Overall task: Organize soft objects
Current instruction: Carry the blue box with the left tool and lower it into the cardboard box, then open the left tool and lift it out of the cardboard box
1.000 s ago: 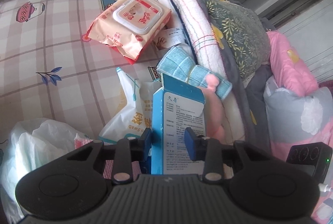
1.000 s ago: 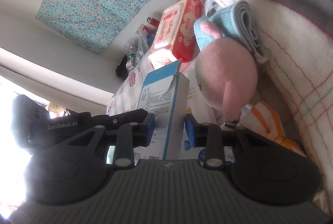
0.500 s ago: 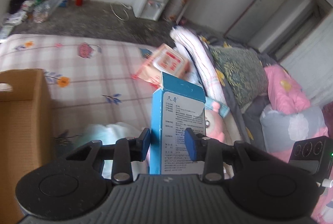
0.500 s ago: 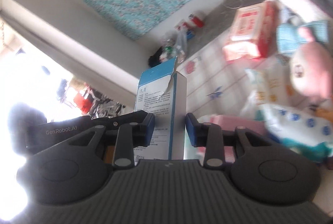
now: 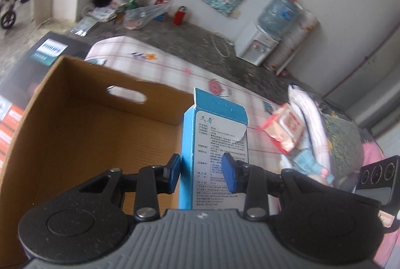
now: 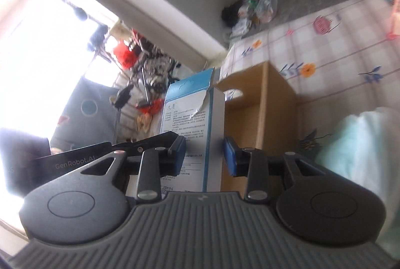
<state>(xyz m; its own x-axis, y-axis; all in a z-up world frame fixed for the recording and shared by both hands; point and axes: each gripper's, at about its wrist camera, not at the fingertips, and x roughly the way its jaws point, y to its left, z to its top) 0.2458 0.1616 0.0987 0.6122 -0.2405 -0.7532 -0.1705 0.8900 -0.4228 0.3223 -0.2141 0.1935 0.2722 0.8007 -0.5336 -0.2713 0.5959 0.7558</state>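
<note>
Both the left tongs (image 5: 202,172) and right tongs (image 6: 204,153) clamp one upright blue carton (image 5: 215,144), held at the open cardboard box (image 5: 82,124) that sits on the checked bed (image 5: 175,74).

Daylit room, even and fairly bright in the left wrist view, soft shadows only. Right wrist view is blown out on the left — window (image 6: 37,64) glares to pure white and washes the frame edge near it. Strong fisheye bend in both; wall lines curve toward the corners. Motion blur smears the wipes pack (image 5: 285,129) and the bed sheet (image 6: 350,44). Blue box (image 5: 215,159) print is sharp close in — the cardboard box (image 5: 82,129) has a soft rim.
</note>
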